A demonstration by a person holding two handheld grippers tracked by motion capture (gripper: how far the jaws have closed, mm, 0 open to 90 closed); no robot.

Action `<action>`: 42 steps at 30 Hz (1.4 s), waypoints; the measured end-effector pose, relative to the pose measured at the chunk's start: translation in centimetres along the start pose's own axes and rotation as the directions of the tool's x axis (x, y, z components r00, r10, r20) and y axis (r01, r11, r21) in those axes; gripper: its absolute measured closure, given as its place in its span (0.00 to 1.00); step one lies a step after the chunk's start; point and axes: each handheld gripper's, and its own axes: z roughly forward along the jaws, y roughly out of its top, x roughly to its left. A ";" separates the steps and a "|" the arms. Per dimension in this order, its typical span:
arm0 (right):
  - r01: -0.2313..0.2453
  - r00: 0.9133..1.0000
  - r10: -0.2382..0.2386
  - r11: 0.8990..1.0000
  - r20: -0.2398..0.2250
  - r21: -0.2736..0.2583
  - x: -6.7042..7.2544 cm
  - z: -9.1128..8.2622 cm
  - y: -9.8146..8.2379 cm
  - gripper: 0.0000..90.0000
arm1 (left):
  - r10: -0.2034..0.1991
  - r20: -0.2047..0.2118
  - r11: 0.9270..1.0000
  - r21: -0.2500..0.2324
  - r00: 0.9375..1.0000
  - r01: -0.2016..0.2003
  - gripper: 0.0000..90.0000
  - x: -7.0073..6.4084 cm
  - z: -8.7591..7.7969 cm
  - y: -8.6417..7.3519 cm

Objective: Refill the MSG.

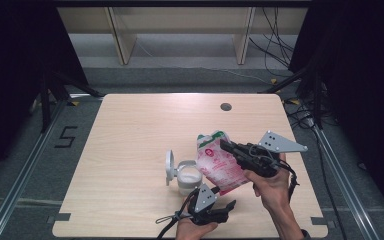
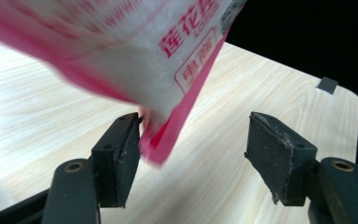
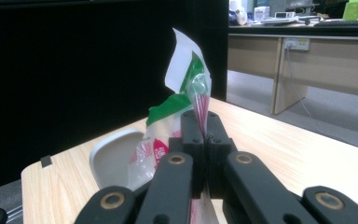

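Note:
A pink and white bag [image 1: 219, 167] with a green top hangs tilted over the table's front middle. My right gripper [image 1: 226, 145] is shut on its upper edge; in the right gripper view the jaws [image 3: 204, 122] pinch the bag's crumpled green and clear top [image 3: 189, 88]. My left gripper [image 1: 230, 205] sits below, near the front edge. Its jaws [image 2: 196, 122] stand open, and the bag's lower corner [image 2: 161, 144] hangs between them, close against the left pad [image 2: 128, 154] and well apart from the other. A white lidded cup [image 1: 187, 177] stands beside the bag.
The cup's flip lid [image 1: 169, 167] stands open to its left, and it looks pale behind the bag [image 3: 112, 158] in the right gripper view. A round cable hole [image 1: 225, 106] sits in the wooden table [image 1: 130, 130] at the back. Wooden shelving [image 1: 180, 30] stands beyond the table.

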 end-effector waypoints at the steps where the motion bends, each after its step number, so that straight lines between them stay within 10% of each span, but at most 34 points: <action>1: 0.002 1.000 -0.002 1.000 0.007 0.003 -0.1 0.0 -0.1 1.00 | -0.012 0.003 1.000 -0.007 1.000 0.012 0.38 -0.1 -0.1 -0.1; 10: 0.001 0.999 -0.001 1.000 0.049 0.007 -1.6 -0.3 -1.3 1.00 | 0.016 0.022 1.000 0.012 1.000 -0.016 0.36 -0.2 -1.4 -0.3; 12: -0.039 0.998 0.038 0.999 0.050 0.015 -1.7 -0.4 -1.6 1.00 | -0.028 0.023 1.000 -0.011 0.999 0.028 0.36 -0.5 -1.4 -0.4; 19: -0.046 0.997 0.043 0.998 0.061 0.045 -2.6 -0.7 -2.8 1.00 | 0.031 0.032 0.999 0.007 0.999 -0.031 0.36 -0.1 -2.2 -0.5; 27: -0.084 0.992 0.080 0.996 0.096 0.042 -3.2 -2.5 -3.7 1.00 | -0.014 0.019 1.000 -0.002 1.000 0.014 0.35 -0.1 -2.7 -0.7; 34: -0.081 0.990 0.075 0.996 0.122 0.047 -3.7 -3.9 -4.0 1.00 | 0.026 -0.004 1.000 0.012 1.000 -0.026 0.34 0.8 -3.4 -0.7; 39: -0.062 0.985 0.051 0.996 0.167 0.062 -4.7 -5.0 -4.4 1.00 | -0.023 -0.004 1.000 -0.003 1.000 0.023 0.34 0.6 -3.4 -0.7; 42: -0.044 0.979 0.024 0.995 0.204 0.091 -5.1 -5.3 -4.5 1.00 | 0.026 -0.004 1.000 0.014 1.000 -0.026 0.34 1.0 -3.5 -0.7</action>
